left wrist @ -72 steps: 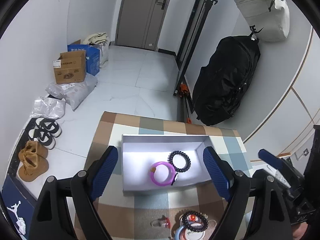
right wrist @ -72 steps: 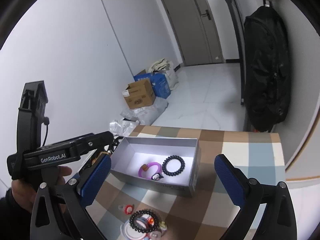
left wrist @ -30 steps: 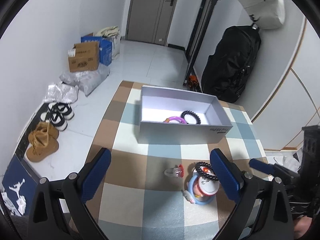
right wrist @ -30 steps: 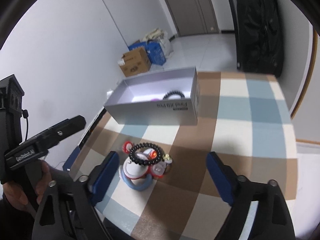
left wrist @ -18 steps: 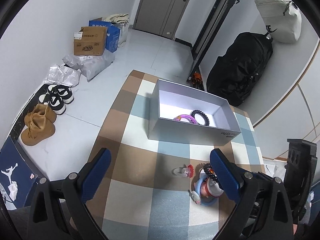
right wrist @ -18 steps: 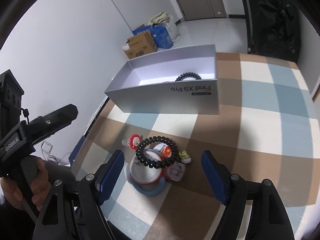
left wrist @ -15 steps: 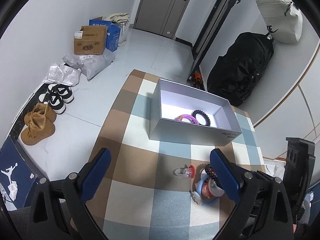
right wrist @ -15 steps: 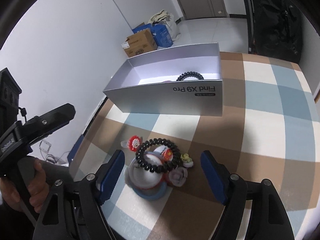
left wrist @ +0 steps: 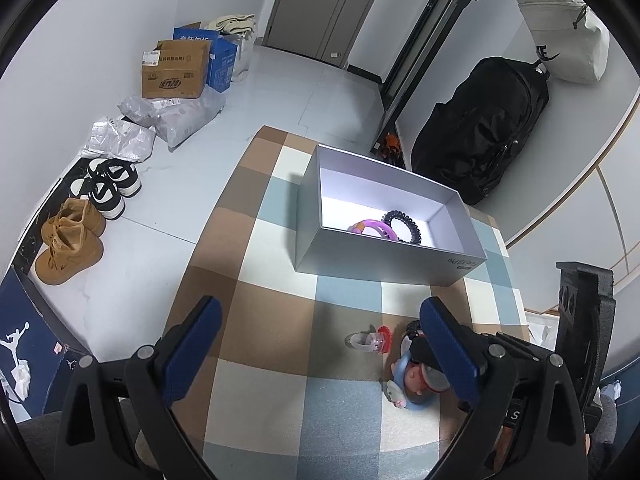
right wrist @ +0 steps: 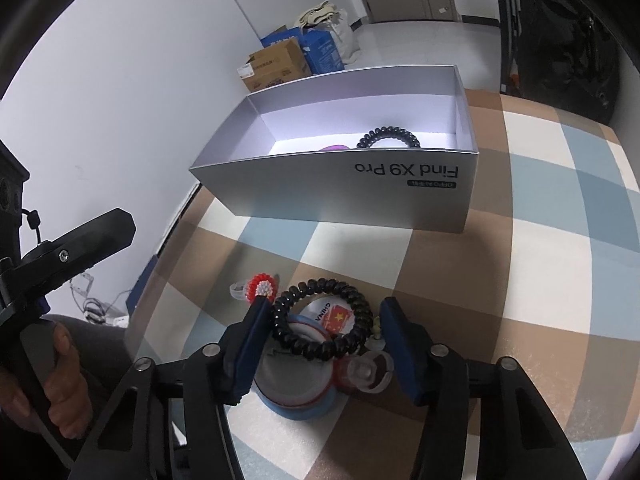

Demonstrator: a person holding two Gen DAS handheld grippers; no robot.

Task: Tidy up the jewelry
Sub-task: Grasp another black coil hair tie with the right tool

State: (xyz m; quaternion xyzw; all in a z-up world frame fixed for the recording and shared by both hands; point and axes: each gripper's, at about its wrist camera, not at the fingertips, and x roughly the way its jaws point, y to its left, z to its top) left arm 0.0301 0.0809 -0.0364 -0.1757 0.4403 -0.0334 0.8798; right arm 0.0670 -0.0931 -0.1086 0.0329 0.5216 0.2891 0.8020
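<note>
Our right gripper (right wrist: pixel 323 322) straddles the black coil bracelet (right wrist: pixel 322 318), not yet clenched; it looks light and springy, so we'd pinch its sides. Left gripper (left wrist: pixel 320 344) hangs released.

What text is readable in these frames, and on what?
"Find X9 Pro": upside down on the grey box's near wall.
Small line beneath it: too small to read.
"CHINA": beside a red flag on the badge in the jewelry pile.
Cardboard carton print: blurred, unreadable.
Jumpman logo, no words: dark box on floor.
</note>
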